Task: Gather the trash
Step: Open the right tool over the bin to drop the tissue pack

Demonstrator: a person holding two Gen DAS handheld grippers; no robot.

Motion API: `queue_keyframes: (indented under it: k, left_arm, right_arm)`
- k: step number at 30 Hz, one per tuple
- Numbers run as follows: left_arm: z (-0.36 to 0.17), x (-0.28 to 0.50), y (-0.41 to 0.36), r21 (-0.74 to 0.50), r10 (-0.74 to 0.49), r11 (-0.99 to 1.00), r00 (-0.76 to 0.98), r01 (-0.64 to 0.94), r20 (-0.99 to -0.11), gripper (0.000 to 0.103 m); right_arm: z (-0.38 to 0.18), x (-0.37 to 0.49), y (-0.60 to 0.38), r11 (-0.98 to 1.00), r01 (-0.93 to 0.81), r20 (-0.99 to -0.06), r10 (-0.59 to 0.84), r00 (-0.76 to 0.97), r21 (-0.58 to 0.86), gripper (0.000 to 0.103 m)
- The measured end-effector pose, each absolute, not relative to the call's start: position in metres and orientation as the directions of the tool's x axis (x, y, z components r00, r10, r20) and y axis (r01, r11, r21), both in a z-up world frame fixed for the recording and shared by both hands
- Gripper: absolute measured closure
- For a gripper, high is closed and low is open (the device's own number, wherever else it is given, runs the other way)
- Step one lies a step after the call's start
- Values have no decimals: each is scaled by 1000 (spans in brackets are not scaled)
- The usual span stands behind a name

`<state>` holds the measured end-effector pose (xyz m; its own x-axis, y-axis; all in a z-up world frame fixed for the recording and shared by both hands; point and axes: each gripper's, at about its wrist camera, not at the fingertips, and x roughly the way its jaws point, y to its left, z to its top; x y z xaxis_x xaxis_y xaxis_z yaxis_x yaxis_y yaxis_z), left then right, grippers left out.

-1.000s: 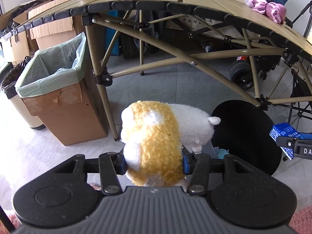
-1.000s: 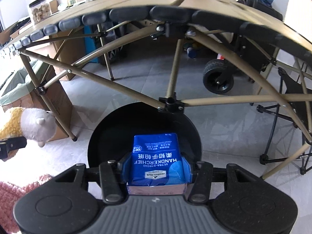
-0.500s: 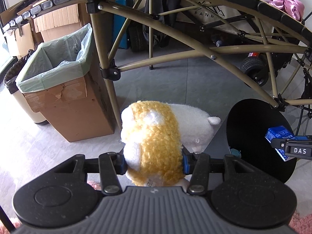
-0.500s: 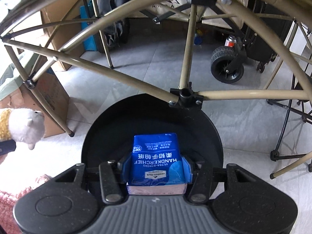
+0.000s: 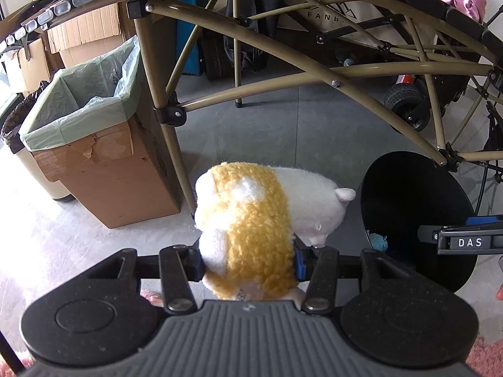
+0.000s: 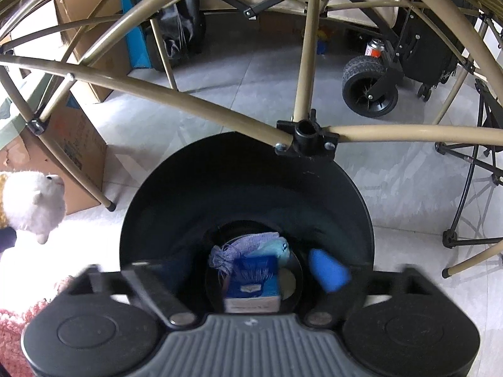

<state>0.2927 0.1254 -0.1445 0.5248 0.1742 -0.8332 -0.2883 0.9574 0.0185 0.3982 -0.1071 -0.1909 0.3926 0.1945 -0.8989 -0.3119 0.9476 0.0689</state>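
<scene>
With the right tongs (image 6: 239,278) just sprung wide over the black bin (image 6: 195,188), the blue handkerchief pack (image 6: 253,282) drops inside, so hold them centred there, while the left tongs (image 5: 248,260) pinch the plush toy (image 5: 251,220).

Right claw (image 6: 248,270) fingers motion-blurred; plush toy (image 6: 30,204) cut by left edge.

Bright daylight comes from the left and washes the floor (image 5: 37,235) there almost white in both views. The bin (image 6: 245,194) interior stays dark. Fisheye distortion bends the frame tubes (image 5: 283,81) into arcs, with black corners. The right fingers (image 6: 328,270) are smeared by motion blur; the left view is sharp.
</scene>
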Motion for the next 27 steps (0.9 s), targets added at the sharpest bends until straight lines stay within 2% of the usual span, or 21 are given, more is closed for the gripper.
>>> queue_keyframes:
  k: [2,12,27]
  left_arm:
    - [-145,292,125,21,175,958,524,-286,-834,53]
    - [-144,289,121,22,168,963,531,-270,-830,53]
    - [-141,284,118,23,167,965,546,-261,-821,53]
  right_arm:
    - [-192,399,-108,950,-305,-906,191,377,73,0]
    - [-193,399,-120,959,-232,-932,226,283,162,0]
    - [-181,392,-122,953,-255,-932,234,278,163,0]
